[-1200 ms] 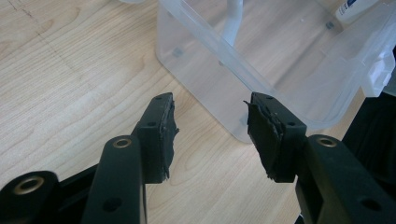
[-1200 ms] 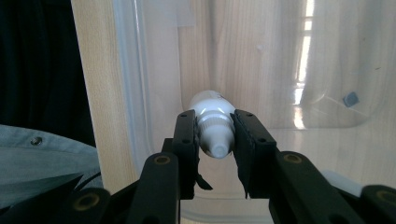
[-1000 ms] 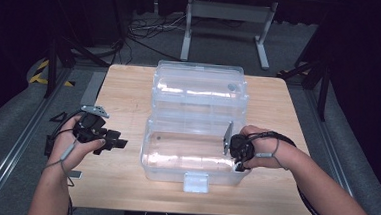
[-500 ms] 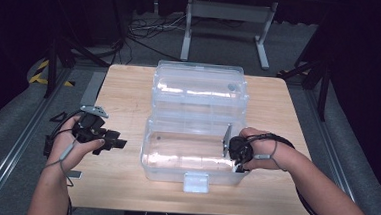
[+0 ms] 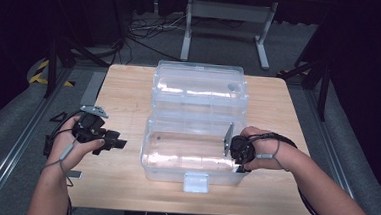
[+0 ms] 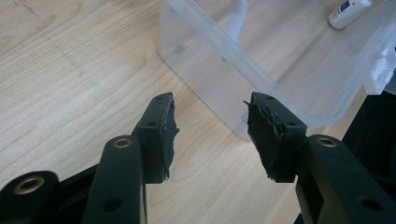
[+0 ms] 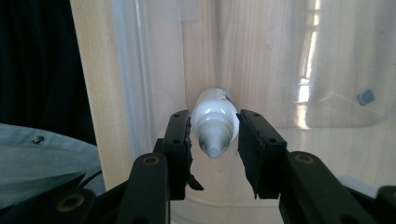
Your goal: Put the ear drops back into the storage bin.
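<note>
A clear plastic box (image 5: 175,161) sits open on the wooden table (image 5: 124,91), its lid (image 5: 198,85) laid back behind it. My right gripper (image 7: 214,122) reaches into the box's right end (image 5: 232,152). A small white squeeze bottle (image 7: 212,109) lies between its jaws, nozzle toward the camera. These jaws have just been opening, and the pads stand a hair off the bottle's sides. My left gripper (image 5: 118,144) rests left of the box, open and empty (image 6: 210,130), pointing at the box's near corner (image 6: 210,79). The bottle (image 6: 349,10) shows through the far wall.
A white latch (image 5: 196,182) sticks out from the box's front wall toward the table's near edge. Bare tabletop lies left and right of the box. Beyond the table are a metal stand (image 5: 224,19), cables (image 5: 143,32) and grey floor.
Both hands have kept their places. At this distance the high view shows no visible change in the right jaws.
</note>
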Motion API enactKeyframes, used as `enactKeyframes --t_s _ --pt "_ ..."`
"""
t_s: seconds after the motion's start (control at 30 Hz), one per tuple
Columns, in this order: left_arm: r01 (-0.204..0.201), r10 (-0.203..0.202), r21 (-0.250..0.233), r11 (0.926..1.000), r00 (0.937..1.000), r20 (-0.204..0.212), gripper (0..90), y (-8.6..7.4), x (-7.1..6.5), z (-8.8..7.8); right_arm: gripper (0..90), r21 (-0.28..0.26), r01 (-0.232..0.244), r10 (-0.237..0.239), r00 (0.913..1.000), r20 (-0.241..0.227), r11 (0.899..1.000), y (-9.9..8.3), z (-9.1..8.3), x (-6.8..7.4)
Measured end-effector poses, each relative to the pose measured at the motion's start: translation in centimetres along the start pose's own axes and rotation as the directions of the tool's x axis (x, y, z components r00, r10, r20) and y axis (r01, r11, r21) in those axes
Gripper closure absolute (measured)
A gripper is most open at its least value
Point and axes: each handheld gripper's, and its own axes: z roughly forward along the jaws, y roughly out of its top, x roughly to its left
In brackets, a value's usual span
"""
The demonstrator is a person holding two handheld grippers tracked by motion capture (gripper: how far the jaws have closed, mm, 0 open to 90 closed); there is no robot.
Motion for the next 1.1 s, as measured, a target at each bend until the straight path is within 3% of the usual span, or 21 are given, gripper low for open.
enactKeyframes --t_s 0.37,0.6,0.83,1.1 --pt "-0.001 0.001 0.000 1.0000 1.0000 0.002 51.4 0.0 0.0 0.1 62.1 -0.040 -0.015 0.016 0.9991 0.040 0.999 0.0 -2.8 1.0" --pt "-0.001 0.001 -0.002 1.0000 1.0000 0.005 51.5 0.2 0.0 0.1 62.0 -0.099 -0.001 0.004 0.9994 0.034 0.995 0.5 -3.8 1.8" --pt "-0.002 0.002 0.001 1.0000 1.0000 0.009 51.5 0.3 0.0 0.4 60.2 -0.171 0.003 0.003 0.9994 0.034 0.985 1.0 -3.9 2.3" --pt "-0.001 0.001 -0.009 1.0000 0.9999 0.012 50.8 0.3 0.1 0.4 56.8 -0.227 0.004 0.005 0.9992 0.039 0.974 1.9 -2.1 2.6"
